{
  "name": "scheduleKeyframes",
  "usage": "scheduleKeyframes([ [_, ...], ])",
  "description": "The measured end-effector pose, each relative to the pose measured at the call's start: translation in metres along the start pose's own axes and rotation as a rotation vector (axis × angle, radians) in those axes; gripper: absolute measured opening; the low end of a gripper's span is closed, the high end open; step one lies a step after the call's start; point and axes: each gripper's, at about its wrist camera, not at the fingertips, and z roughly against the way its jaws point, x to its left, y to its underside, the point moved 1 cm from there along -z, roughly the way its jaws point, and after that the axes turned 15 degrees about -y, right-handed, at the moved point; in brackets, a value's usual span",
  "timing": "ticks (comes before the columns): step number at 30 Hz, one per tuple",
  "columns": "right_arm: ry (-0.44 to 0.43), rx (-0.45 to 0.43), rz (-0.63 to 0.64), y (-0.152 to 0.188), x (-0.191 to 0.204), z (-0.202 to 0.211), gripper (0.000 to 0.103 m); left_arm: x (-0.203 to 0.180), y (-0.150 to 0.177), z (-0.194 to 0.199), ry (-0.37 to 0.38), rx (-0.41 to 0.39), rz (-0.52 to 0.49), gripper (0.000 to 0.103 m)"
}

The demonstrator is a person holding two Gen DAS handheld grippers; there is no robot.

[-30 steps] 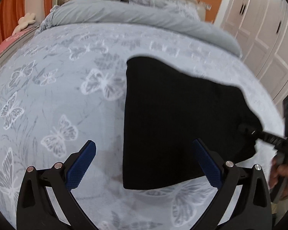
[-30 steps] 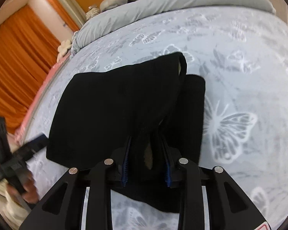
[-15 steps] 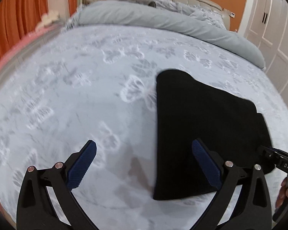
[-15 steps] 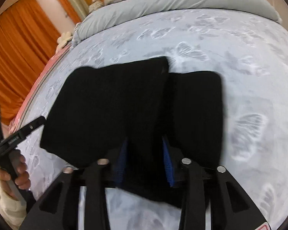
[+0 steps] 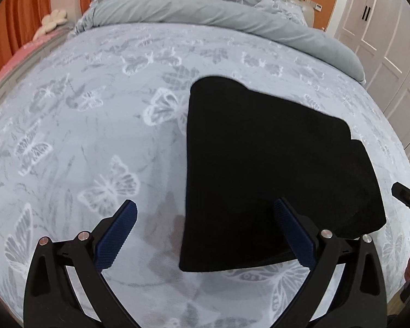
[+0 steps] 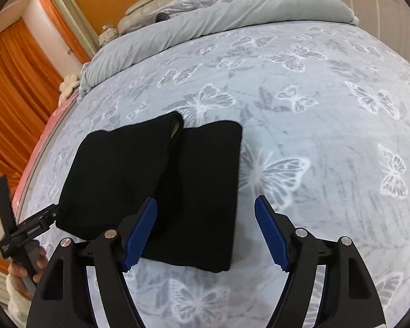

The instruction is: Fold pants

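The black pants (image 5: pixel 273 164) lie folded flat on the bed, a top layer laid over a slightly offset bottom layer; they also show in the right wrist view (image 6: pixel 164 180). My left gripper (image 5: pixel 205 232) is open and empty, just above the pants' near left corner. My right gripper (image 6: pixel 205 232) is open and empty, over the pants' near edge; its tip shows at the right edge of the left wrist view (image 5: pixel 407 199). The left gripper shows at the left edge of the right wrist view (image 6: pixel 32 224).
The bed has a grey butterfly-print cover (image 5: pixel 95 136). A rolled grey duvet (image 5: pixel 218 16) and headboard lie at the far end. Orange curtains (image 6: pixel 11 95) hang on the left and white wardrobe doors (image 5: pixel 391 41) stand on the right.
My right gripper opened and let go of the pants, which now lie flat. It pulled back a little. My left gripper stayed open and shifted its view slightly.
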Motion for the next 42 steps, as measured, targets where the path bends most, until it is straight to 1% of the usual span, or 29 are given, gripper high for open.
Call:
scheduleKeyframes([
  [3,0.008,0.029,-0.01,0.002,0.004,-0.009,0.072,-0.002,0.003,-0.009,0.045,0.049,0.012,0.098],
  [5,0.012,0.041,-0.021,0.002,0.003,-0.014,0.072,-0.005,0.006,-0.017,0.093,0.096,0.019,0.098],
  [7,-0.011,0.044,-0.048,0.001,0.0,-0.015,0.072,-0.008,0.009,-0.032,0.21,0.19,0.036,0.098],
  [8,-0.019,0.039,-0.057,0.0,0.0,-0.015,0.072,-0.008,0.012,-0.041,0.284,0.249,0.066,0.098],
  [9,-0.029,0.03,-0.069,0.0,0.0,-0.013,0.072,-0.004,0.013,-0.048,0.326,0.283,0.114,0.097],
  [11,-0.071,0.024,-0.067,-0.001,0.005,-0.011,0.072,-0.001,0.011,-0.047,0.337,0.275,0.135,0.096],
  [13,-0.127,0.028,-0.041,-0.001,0.016,-0.015,0.072,0.001,0.01,-0.047,0.349,0.286,0.153,0.097],
  [14,-0.138,0.036,-0.026,-0.001,0.021,-0.02,0.073,0.003,0.01,-0.047,0.351,0.289,0.161,0.097],
  [17,-0.127,0.089,-0.016,-0.003,0.03,-0.048,0.073,0.001,0.01,-0.047,0.344,0.286,0.159,0.097],
  [18,-0.131,0.094,-0.021,-0.004,0.032,-0.06,0.07,0.0,0.011,-0.046,0.339,0.282,0.153,0.097],
  [19,-0.151,0.098,-0.009,-0.005,0.035,-0.069,0.054,-0.001,0.01,-0.046,0.338,0.279,0.151,0.097],
  [20,-0.16,0.12,0.001,-0.005,0.038,-0.076,0.024,-0.001,0.01,-0.046,0.338,0.278,0.15,0.097],
  [22,-0.142,0.096,0.04,-0.007,0.05,-0.07,0.022,0.002,0.007,-0.046,0.345,0.28,0.155,0.097],
  [24,-0.14,0.032,0.137,-0.008,0.075,-0.037,0.021,0.008,0.007,-0.046,0.354,0.285,0.167,0.098],
  [25,-0.137,0.005,0.172,-0.006,0.083,-0.022,0.017,0.011,0.006,-0.046,0.368,0.285,0.177,0.098],
  [26,-0.117,-0.02,0.204,-0.002,0.087,-0.008,0.012,0.013,0.006,-0.047,0.378,0.289,0.185,0.098],
  [27,-0.056,-0.028,0.226,0.003,0.081,-0.004,0.013,0.015,0.006,-0.049,0.383,0.296,0.192,0.098],
  [28,0.001,0.002,0.219,0.006,0.07,-0.011,0.015,0.016,0.004,-0.05,0.38,0.299,0.195,0.098],
  [29,0.066,0.114,0.174,0.012,0.048,-0.036,0.022,0.015,0.005,-0.051,0.37,0.298,0.192,0.098],
  [30,0.06,0.157,0.123,0.016,0.033,-0.047,0.023,0.013,0.005,-0.051,0.356,0.291,0.185,0.098],
  [32,0.0,0.107,0.062,0.011,0.027,-0.036,0.023,0.008,0.004,-0.047,0.325,0.27,0.149,0.098],
  [33,-0.015,0.079,0.061,0.005,0.031,-0.021,0.032,0.007,0.004,-0.045,0.323,0.26,0.139,0.098],
  [34,-0.021,0.03,0.079,0.002,0.035,-0.006,0.043,0.006,0.004,-0.044,0.328,0.257,0.14,0.098],
  [35,-0.016,-0.021,0.095,-0.001,0.036,0.006,0.077,0.008,0.005,-0.045,0.333,0.26,0.149,0.098],
  [36,0.006,-0.063,0.094,-0.004,0.033,0.016,0.091,0.009,0.005,-0.047,0.341,0.266,0.162,0.098],
  [38,0.015,-0.051,0.036,-0.008,0.017,0.016,0.091,0.013,0.005,-0.052,0.36,0.27,0.193,0.098],
  [40,-0.036,0.013,-0.116,-0.006,-0.011,0.0,0.091,0.013,0.005,-0.052,0.362,0.258,0.195,0.098],
  [41,-0.052,0.036,-0.156,-0.005,-0.019,-0.007,0.088,0.014,0.006,-0.051,0.358,0.246,0.185,0.094],
  [42,-0.099,0.079,-0.215,-0.001,-0.028,-0.021,0.079,0.012,0.006,-0.05,0.353,0.233,0.173,0.082],
])
